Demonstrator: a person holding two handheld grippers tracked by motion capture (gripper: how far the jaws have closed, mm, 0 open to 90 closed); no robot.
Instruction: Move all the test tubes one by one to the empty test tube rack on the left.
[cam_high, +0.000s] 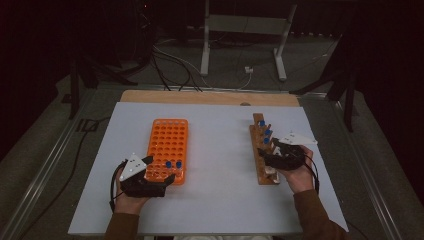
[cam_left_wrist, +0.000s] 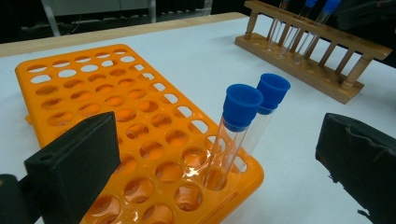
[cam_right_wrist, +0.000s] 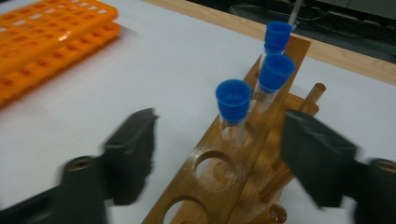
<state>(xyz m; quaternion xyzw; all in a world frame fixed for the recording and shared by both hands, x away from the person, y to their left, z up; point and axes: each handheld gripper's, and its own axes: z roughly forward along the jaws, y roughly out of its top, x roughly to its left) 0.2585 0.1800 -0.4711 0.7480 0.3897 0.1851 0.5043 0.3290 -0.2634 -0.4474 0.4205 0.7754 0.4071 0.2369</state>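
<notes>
High view: orange rack at table's left, wood rack at right, well apart. Left gripper sits at the orange rack's near end, just beside two blue-capped tubes standing in its near right corner. Right gripper hovers over the wood rack's mid part; three more capped tubes stand just beyond it twd the far end.

Left gripper view: jaws wide open, nothing btwn them. The two tubes stand upright in neighbouring holes at the rack's corner. Wood rack in the background w/ tubes in it.

Right gripper view: jaws open wide, either side of the wood rack, aimed at the nearest tube. Two more caps line up behind it. Empty holes lie nearer the camera. Jaws look blurred, so prob. moving.

Step in hand, my read: right gripper goes for the nearest tube in the wood rack, to carry it over to the orange one.

To do it well:
- centre jaws on the glass just under the cap, not on the cap.
- keep clear of the next tube behind; they stand close.
- close gently, glass is slick.
- lift straight up till the bottom clears the hole, no tilt.
- left gripper can steady the orange rack for the drop-in, next free hole beside the two.
</notes>
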